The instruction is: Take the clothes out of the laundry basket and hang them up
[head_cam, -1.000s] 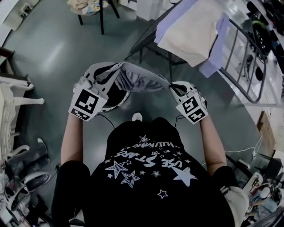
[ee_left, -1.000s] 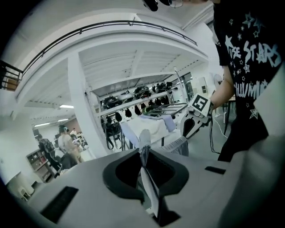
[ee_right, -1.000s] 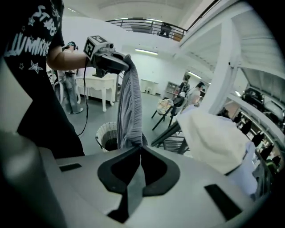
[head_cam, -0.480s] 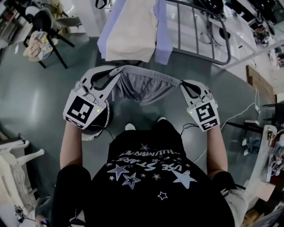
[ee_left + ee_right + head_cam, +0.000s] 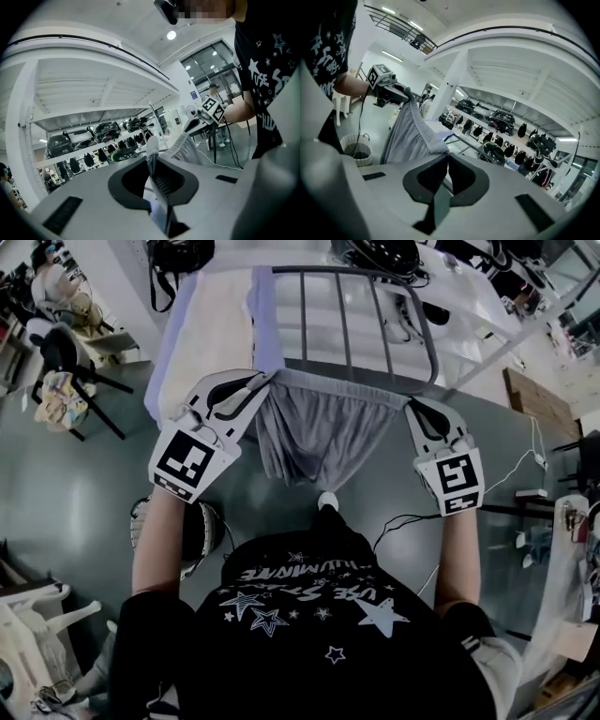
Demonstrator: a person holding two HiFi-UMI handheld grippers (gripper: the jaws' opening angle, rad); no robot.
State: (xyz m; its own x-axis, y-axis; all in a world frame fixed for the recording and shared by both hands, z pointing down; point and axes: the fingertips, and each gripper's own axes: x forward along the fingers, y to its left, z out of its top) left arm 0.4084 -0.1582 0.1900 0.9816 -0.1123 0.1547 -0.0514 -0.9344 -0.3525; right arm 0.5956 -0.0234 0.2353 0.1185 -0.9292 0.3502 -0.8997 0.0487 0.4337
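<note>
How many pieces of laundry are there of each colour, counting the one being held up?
Grey garment: 1
Cream cloth: 1
Lavender cloth: 1, it seems, showing on either side of the cream one
Total: 3

The right gripper (image 5: 446,155) pinched a corner of the grey garment (image 5: 408,133) between its jaws, the cloth running up-left to the left gripper (image 5: 391,93).
</note>
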